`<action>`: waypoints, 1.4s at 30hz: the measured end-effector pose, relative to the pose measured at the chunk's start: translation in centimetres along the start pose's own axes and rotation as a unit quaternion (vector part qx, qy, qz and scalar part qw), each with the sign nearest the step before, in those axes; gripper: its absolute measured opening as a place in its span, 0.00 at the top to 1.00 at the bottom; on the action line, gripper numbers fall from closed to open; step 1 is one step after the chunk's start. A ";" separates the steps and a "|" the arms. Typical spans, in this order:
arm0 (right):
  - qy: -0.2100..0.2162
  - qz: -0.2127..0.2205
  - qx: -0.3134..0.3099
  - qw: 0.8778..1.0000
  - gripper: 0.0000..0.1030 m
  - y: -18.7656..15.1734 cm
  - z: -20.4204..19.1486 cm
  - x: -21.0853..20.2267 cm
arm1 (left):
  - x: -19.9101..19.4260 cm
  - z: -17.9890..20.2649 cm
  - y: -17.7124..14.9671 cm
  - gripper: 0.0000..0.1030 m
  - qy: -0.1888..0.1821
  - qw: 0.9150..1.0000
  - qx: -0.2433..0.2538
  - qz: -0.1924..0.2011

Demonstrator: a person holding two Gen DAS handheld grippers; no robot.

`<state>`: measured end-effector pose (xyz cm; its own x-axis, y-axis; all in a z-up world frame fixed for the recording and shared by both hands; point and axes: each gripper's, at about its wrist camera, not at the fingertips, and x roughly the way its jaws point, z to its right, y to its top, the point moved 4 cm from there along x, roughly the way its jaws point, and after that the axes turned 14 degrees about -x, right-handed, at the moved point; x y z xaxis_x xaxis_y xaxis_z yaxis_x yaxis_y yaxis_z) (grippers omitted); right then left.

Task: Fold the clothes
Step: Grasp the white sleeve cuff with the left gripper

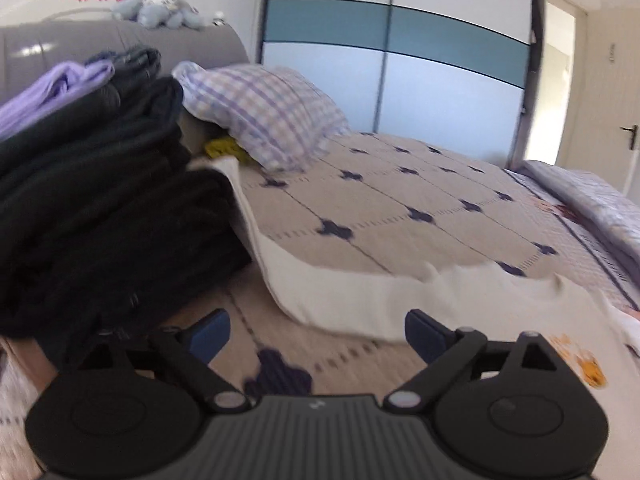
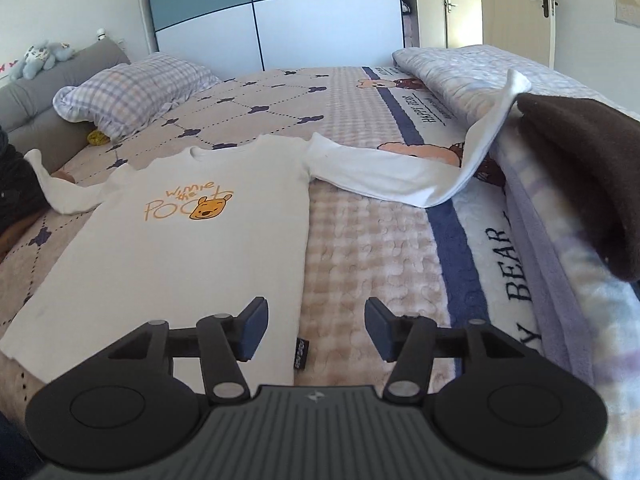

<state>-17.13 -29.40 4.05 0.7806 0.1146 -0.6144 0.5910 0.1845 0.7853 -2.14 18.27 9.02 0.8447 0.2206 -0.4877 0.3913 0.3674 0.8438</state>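
- The shirt (image 2: 192,240) lies face up on the bed (image 2: 360,240), body flat, sleeves still spread: folding looks barely begun.
- The left hand-held gripper (image 1: 318,338) stands wide and empty; the left sleeve (image 1: 320,292) lies just ahead of it.
- The right hand-held gripper (image 2: 316,330) is half open, empty, over the hem's right corner.
- Likely next: fold a sleeve across the chest.
- A dark pile (image 1: 100,200) crowds the left; a brown garment (image 2: 580,184) sits ahead on the right, by the far cuff.
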 end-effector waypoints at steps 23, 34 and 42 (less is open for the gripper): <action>0.020 0.033 0.006 0.999 0.47 1.1 -0.5 5.4 | 10.6 0.5 2.5 0.74 0.230 0.964 0.057 0.120; 0.027 0.039 0.000 0.999 0.47 1.9 -2.1 5.4 | 5.8 -1.8 1.6 0.86 0.143 0.975 0.004 0.171; 0.030 0.036 -0.002 0.999 0.47 2.0 -2.8 5.1 | 3.2 -1.4 1.1 0.95 0.108 0.971 -0.009 0.214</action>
<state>-12.52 -25.70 2.28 0.8072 0.1860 -0.5601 0.5332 0.1770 0.8272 0.51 20.64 8.08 0.8318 0.5393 -0.1314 0.0140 0.2163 0.9762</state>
